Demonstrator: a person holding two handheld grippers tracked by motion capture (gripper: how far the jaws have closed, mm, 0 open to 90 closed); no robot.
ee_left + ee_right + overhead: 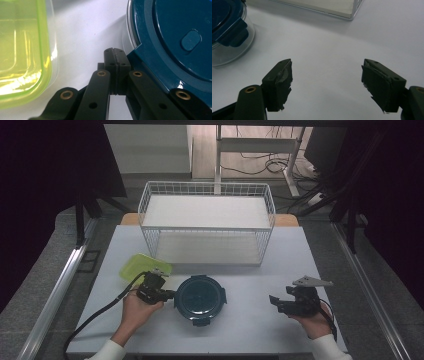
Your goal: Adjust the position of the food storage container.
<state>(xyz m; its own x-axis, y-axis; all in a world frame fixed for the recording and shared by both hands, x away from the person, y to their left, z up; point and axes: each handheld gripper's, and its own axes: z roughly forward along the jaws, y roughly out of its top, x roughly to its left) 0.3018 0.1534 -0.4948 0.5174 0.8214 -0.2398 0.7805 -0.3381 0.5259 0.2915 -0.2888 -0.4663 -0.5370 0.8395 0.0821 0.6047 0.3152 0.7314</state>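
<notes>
The left gripper [167,294], fingers pressed together on nothing, touches the blue-lidded container [200,299]; beside it the right gripper [274,302] gapes empty

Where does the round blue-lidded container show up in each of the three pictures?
High view: blue-lidded container sits centre, near the front of the table, beside the left gripper.
Left gripper view: at the upper right, against the shut jaws.
Right gripper view: top left corner.
Shared landmark: the container's blue lid clips.

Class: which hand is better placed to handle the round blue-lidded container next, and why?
Left. Its tongs, shut, sit at the container's lid clip; the right tongs, open, are well apart from it.
</notes>
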